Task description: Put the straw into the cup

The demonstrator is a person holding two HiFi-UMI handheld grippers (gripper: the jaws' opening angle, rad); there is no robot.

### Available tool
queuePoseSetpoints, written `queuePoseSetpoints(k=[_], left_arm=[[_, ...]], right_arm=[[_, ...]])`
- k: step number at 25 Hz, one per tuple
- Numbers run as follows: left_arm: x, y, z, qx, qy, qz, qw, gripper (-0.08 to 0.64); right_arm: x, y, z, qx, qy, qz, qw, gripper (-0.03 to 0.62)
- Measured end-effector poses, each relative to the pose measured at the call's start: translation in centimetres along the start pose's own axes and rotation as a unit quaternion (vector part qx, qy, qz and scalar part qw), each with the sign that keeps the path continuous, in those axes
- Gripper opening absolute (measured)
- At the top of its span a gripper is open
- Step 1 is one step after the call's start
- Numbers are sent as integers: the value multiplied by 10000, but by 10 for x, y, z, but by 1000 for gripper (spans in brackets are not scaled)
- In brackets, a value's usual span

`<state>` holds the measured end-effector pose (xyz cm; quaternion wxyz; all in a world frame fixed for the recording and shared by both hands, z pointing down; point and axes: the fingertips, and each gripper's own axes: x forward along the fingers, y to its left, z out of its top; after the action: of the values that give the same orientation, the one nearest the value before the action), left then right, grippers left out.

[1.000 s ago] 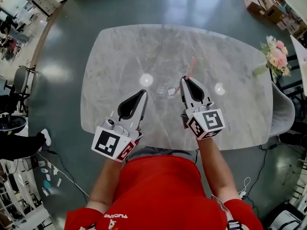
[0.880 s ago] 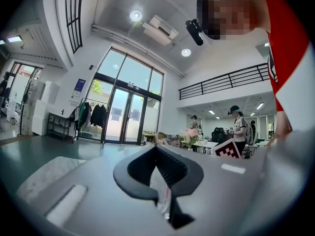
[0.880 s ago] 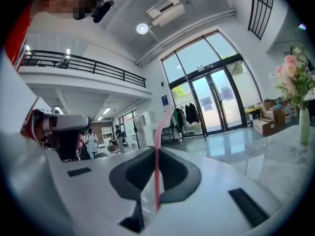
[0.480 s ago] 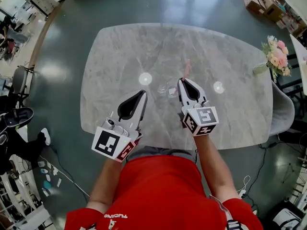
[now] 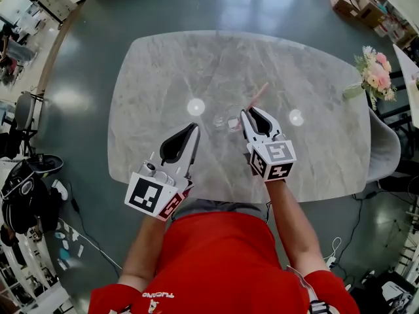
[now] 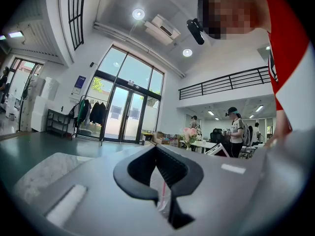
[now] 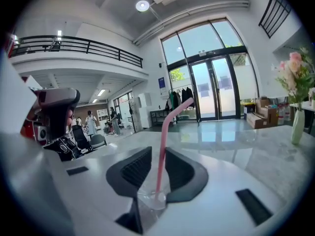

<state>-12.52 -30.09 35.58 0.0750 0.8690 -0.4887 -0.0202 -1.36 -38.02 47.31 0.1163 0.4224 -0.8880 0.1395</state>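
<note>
Tabletop room first: grey-veined stone table (image 5: pixel 163 77), rounded corners, bare over nearly all its surface. Cup (image 5: pixel 230 122) stands near the middle, well apart from every edge, with open slab on the far side and to both flanks. Marker cubes (image 5: pixel 152 195) of both grippers hang at the near edge, close to the person's red shirt (image 5: pixel 216 260). Flowers (image 5: pixel 376 77) sit at the right end, with a grey chair (image 5: pixel 387 152) just beside that edge. Glossy grey-green floor (image 5: pixel 85 64) all round.

Cup: clear, thin-walled, round. Straw (image 5: pixel 259 94): slim pink tube, bent near the top. Its lower end is inside the cup and its upper part leans toward the far right.

Right gripper (image 5: pixel 245 113): black ribbed pads narrowly apart, the straw rising through the gap with a slit of space on one side. The cup is just below the tips. Left gripper (image 5: pixel 194 129): tips together, nothing between them, held left of the cup and apart from it.

Writing: cubes carry black-and-white square patterns, no letters. White print on the shirt is upside down and too small to read.
</note>
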Motion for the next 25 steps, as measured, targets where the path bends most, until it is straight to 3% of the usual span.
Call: queuePoseSetpoints(k=[10, 17, 25], left_arm=[[-2, -6, 1, 31, -8, -42, 10000, 6], [-6, -18, 7, 122, -60, -118, 9998, 6], [-17, -36, 38, 381, -263, -299, 9985, 6]], right_arm=[[-16, -2, 5, -11, 21, 9, 10000, 92], [-59, 13, 56, 93, -693, 204, 9973, 92], [-126, 49, 124, -8, -1520, 546, 9869, 87]])
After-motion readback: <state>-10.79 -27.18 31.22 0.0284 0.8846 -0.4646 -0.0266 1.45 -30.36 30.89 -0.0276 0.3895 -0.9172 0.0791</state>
